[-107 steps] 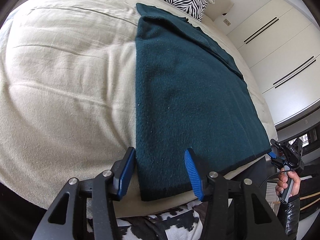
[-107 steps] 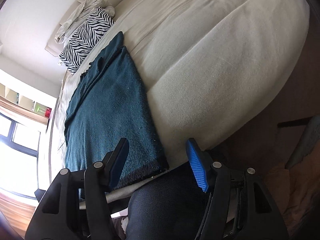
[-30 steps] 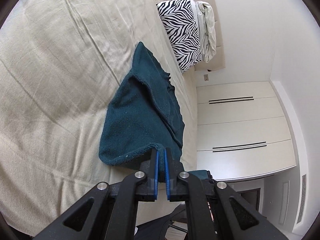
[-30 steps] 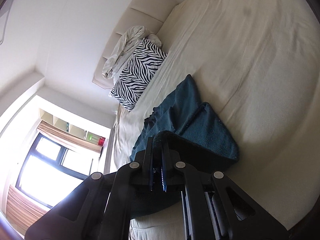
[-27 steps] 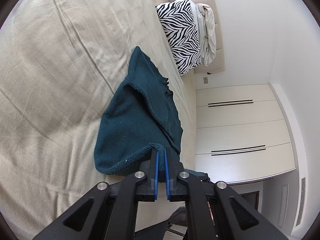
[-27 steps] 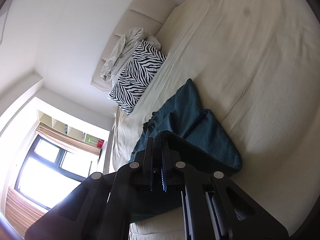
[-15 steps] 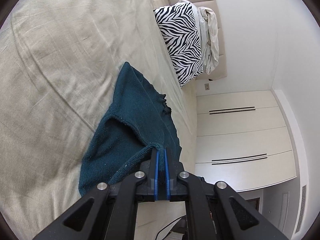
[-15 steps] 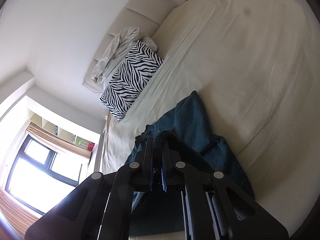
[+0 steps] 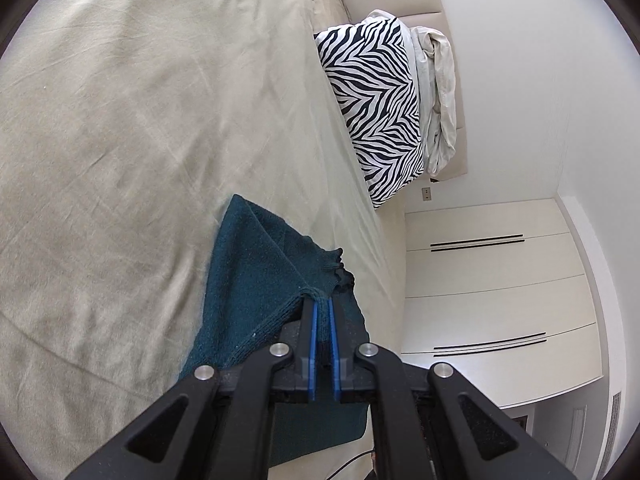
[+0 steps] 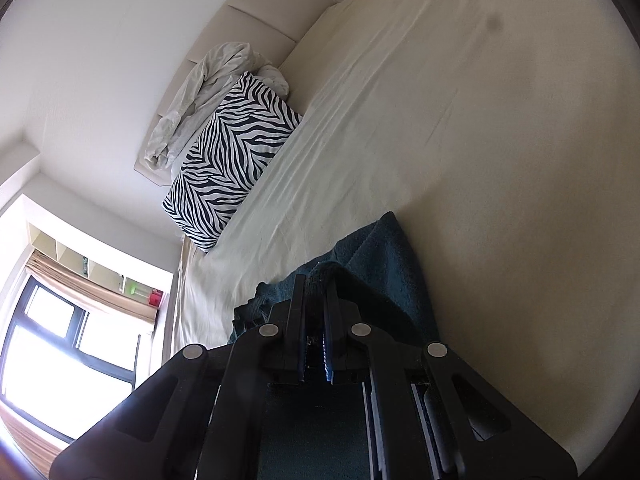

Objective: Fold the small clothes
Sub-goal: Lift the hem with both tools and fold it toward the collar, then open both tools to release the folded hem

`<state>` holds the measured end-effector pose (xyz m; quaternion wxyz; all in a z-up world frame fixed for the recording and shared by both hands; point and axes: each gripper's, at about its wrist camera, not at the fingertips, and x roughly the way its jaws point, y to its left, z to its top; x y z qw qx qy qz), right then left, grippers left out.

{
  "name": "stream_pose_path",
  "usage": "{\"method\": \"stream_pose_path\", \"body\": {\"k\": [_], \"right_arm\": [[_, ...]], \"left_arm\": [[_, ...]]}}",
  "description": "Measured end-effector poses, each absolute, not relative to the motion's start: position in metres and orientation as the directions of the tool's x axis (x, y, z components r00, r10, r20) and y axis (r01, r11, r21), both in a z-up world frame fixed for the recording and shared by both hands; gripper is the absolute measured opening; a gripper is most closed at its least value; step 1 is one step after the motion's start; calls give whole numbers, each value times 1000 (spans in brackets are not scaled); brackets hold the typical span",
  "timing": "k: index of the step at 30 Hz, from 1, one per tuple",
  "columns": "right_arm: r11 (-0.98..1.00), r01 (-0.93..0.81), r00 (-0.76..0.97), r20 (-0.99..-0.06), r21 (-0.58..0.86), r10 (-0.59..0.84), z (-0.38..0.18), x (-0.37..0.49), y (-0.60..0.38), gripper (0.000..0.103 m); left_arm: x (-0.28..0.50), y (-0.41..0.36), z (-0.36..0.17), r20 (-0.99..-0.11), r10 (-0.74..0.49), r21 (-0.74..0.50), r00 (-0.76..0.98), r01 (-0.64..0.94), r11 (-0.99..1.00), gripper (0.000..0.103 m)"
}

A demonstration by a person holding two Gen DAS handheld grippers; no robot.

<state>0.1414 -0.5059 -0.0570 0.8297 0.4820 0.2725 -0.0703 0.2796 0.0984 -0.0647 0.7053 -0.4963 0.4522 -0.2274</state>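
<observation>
In the left wrist view, the left tool (image 9: 321, 308) pinches a corner of the soft green cloth (image 9: 248, 280), which droops onto the bed (image 9: 120, 120) ahead. In the right wrist view, the right tool (image 10: 315, 286) pinches another corner; it looks light and floppy, so hems are best to hold

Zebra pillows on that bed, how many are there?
1: the zebra pillow stands at the headboard end of the bed, beside crumpled pale bedding. More could be hidden.

One teal garment (image 9: 256, 280) lay on the bed (image 9: 140, 120). One zebra pillow (image 9: 376, 112) (plus one crumpled sheet (image 9: 438, 96) beside it) sat at the bed's head.
</observation>
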Motion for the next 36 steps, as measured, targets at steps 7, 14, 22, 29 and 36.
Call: {"method": "stream_pose_path", "body": {"k": [7, 14, 22, 29, 36], "right_arm": [[502, 427, 815, -561, 752, 148, -91, 192, -519, 5], [508, 437, 795, -583, 743, 168, -112, 231, -525, 6], [428, 464, 821, -558, 776, 123, -122, 224, -537, 41], [546, 461, 803, -591, 700, 80, -95, 183, -522, 61], [751, 439, 704, -709, 493, 54, -94, 134, -483, 59]], "left_arm": [[323, 86, -86, -459, -749, -883, 478, -153, 444, 6], [345, 81, -108, -491, -733, -865, 471, -165, 474, 7], [353, 90, -105, -479, -691, -869, 542, -177, 463, 76], [305, 92, -87, -517, -671, -821, 531, -86, 564, 76], [225, 97, -101, -582, -621, -755, 526, -65, 652, 76]]}}
